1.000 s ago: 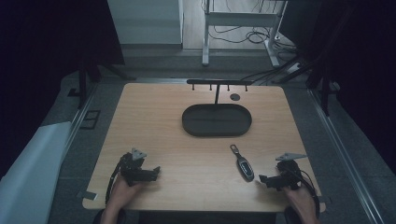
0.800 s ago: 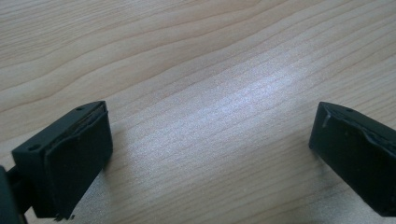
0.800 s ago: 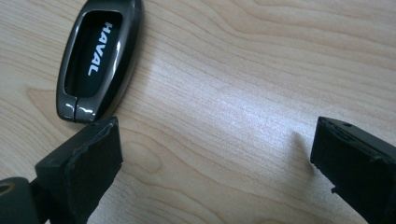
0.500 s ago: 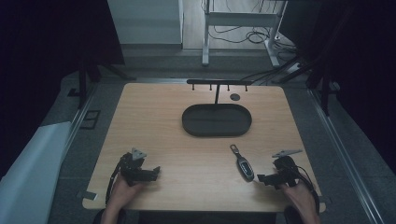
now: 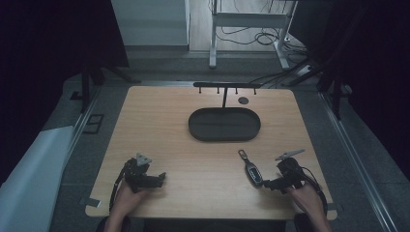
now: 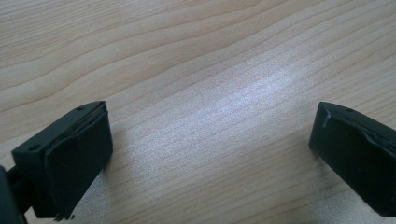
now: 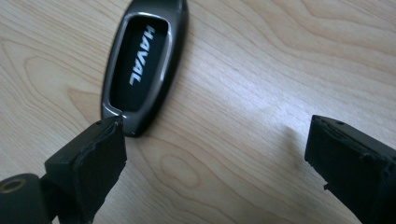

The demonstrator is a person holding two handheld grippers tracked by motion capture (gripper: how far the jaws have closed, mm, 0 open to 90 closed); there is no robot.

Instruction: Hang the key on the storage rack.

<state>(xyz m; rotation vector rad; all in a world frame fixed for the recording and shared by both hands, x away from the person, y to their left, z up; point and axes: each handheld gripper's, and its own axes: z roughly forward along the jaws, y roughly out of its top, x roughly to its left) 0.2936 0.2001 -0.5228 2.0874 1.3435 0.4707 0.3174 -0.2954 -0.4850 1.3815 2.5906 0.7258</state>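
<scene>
— 2 pairs of tongs are on the pale wooden table [image 5: 159, 125], but which one is nearer the dark oblong car key fob with its silver rim and white lettering [image 5: 253, 171]?

— Clearly the right gripper [image 5: 269, 183]. In the high view it sits at the near right of the table, just beside the fob, which lies a little to its left. The left gripper [image 5: 157, 178] is well apart from the fob, at the near left over bare wood.

— How do the jaws stand?

— Both pairs are spread with nothing between them. In the left gripper view the left gripper [image 6: 210, 154] has only wood grain in its gap. In the right gripper view the right gripper [image 7: 215, 154] has been narrowing slightly, though it is wide yet, and the key fob [image 7: 142, 60] is outside the gap: its near end sits just at the tip of the jaw on the left of that view.

— And the fob's long axis?

— It runs from near to far, leaning slightly left at its far end, where a small metal loop [image 5: 241, 153] points toward the black oval tray [image 5: 198, 129]. My judgement: the right gripper must shift left so its jaws straddle the fob's narrow width before closing.
</scene>
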